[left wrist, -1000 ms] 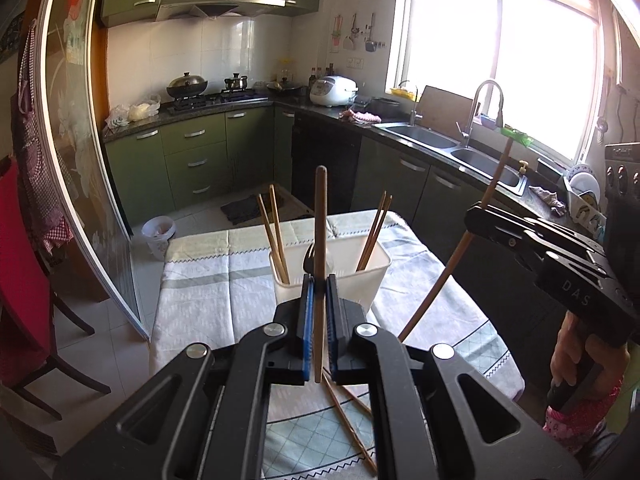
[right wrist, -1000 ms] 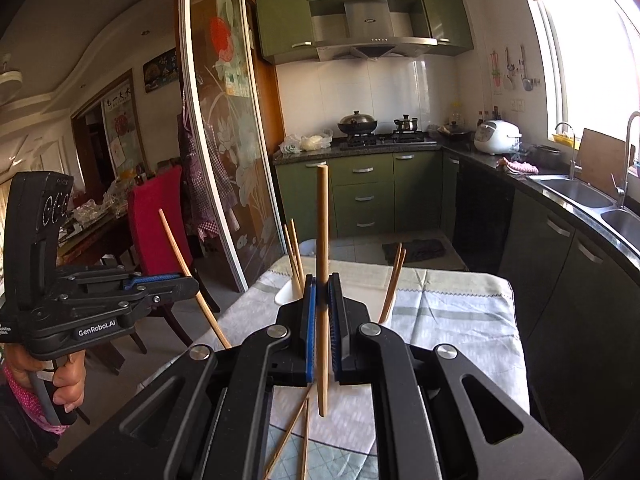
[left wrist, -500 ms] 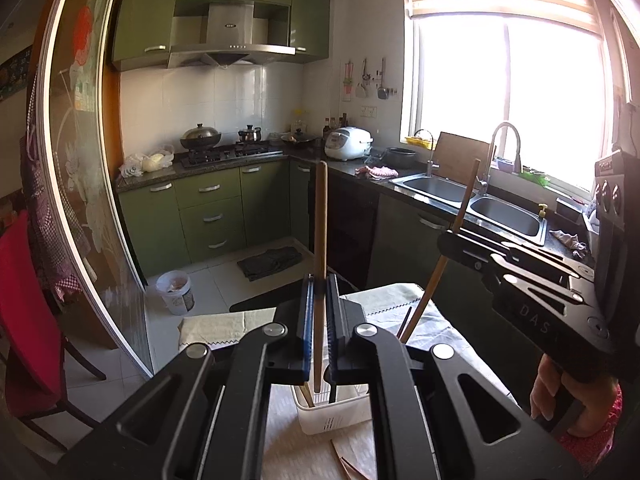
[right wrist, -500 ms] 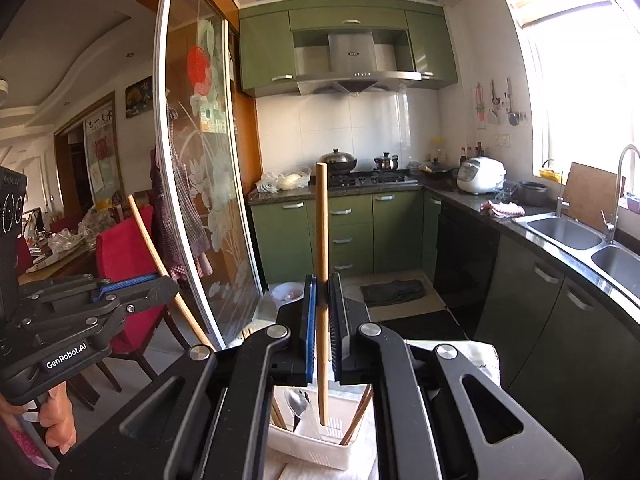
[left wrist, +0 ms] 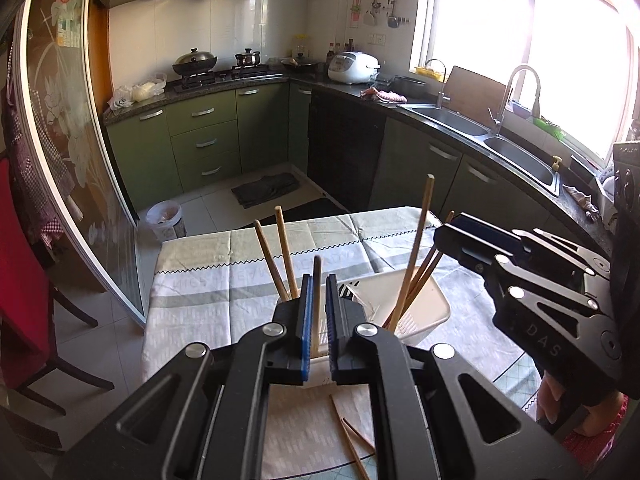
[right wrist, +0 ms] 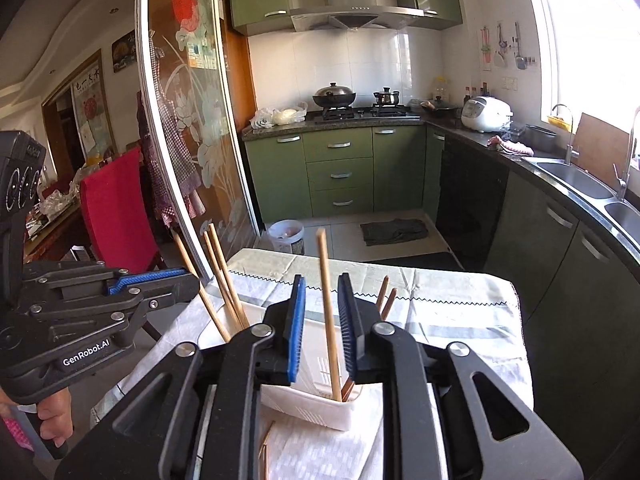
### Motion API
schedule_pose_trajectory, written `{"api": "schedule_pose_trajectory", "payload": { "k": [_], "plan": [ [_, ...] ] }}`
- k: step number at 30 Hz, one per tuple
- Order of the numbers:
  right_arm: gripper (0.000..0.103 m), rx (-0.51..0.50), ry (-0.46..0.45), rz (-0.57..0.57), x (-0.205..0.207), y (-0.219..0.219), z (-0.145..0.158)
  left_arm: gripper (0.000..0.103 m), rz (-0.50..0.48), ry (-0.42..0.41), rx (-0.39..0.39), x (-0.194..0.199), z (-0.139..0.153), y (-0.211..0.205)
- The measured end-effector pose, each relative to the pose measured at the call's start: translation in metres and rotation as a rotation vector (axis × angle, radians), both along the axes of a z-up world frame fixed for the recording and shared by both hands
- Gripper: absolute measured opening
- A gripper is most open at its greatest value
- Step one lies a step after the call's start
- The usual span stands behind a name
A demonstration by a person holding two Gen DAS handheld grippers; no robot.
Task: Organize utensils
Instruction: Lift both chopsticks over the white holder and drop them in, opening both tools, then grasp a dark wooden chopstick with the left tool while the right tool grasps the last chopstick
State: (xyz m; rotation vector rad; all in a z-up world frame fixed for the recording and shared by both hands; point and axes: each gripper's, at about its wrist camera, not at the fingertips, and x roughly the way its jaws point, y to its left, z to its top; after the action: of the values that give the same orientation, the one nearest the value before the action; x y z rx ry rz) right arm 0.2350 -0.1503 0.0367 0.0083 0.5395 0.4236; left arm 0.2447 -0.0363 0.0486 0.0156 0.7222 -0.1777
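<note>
A white slotted basket [left wrist: 424,308] stands on the cloth-covered table [left wrist: 220,280] with several wooden chopsticks upright in it. My left gripper [left wrist: 317,280] is shut on one chopstick [left wrist: 316,312], held upright over the basket's left part. In the right wrist view my right gripper [right wrist: 322,280] hangs over the basket [right wrist: 312,408]. Its jaws are opening, and a chopstick [right wrist: 329,312] stands between them, free of both pads, with its lower end inside the basket. Each gripper shows in the other's view: the right gripper [left wrist: 452,232] and the left gripper [right wrist: 192,280].
Loose chopsticks [left wrist: 352,436] lie on the table in front of the basket. A red chair [right wrist: 112,208] and a glass sliding door [right wrist: 188,128] stand to the left. Green cabinets and a sink counter [left wrist: 512,152] run along the right. A small bin [left wrist: 166,222] sits on the floor.
Both grippers came down over the basket with their chopsticks. The right jaws have parted from their chopstick, which now stands in the basket. The left jaws still grip theirs.
</note>
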Motion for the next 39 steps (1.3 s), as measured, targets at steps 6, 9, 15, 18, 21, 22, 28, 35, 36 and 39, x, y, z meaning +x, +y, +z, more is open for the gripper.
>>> {"api": "schedule_pose_trajectory", "payload": {
  "k": [6, 9, 15, 18, 21, 22, 28, 35, 36, 39],
  "plan": [
    [0.027, 0.045, -0.078, -0.002, -0.058, -0.027, 0.014, 0.025, -0.009, 0.058, -0.028, -0.027, -0.008, 0.004],
    [0.03, 0.059, -0.078, -0.024, -0.089, -0.046, 0.002, 0.042, -0.001, 0.141, -0.018, -0.043, -0.036, -0.001],
    [0.03, 0.167, 0.032, -0.065, -0.122, -0.091, -0.044, 0.037, 0.011, 0.386, -0.027, -0.053, -0.124, -0.013],
    [0.031, 0.226, 0.077, -0.085, -0.131, -0.114, -0.065, 0.033, 0.03, 0.487, -0.067, -0.053, -0.159, -0.017],
    [0.033, 0.277, 0.115, -0.105, -0.137, -0.136, -0.082, 0.031, 0.054, 0.511, -0.075, -0.051, -0.172, -0.023],
    [0.033, 0.293, 0.125, -0.11, -0.137, -0.142, -0.087, 0.03, 0.061, 0.513, -0.074, -0.051, -0.174, -0.025],
    [0.033, 0.35, 0.158, -0.116, -0.14, -0.165, -0.101, 0.021, 0.119, 0.511, -0.025, -0.044, -0.186, -0.032],
    [0.036, 0.374, 0.156, -0.11, -0.14, -0.169, -0.099, 0.016, 0.148, 0.504, 0.03, -0.045, -0.198, -0.05],
    [0.036, 0.377, 0.158, -0.109, -0.139, -0.17, -0.099, 0.016, 0.151, 0.498, 0.039, -0.046, -0.198, -0.052],
    [0.036, 0.38, 0.168, -0.106, -0.139, -0.167, -0.101, 0.015, 0.153, 0.481, 0.073, -0.049, -0.201, -0.061]
  ]
}}
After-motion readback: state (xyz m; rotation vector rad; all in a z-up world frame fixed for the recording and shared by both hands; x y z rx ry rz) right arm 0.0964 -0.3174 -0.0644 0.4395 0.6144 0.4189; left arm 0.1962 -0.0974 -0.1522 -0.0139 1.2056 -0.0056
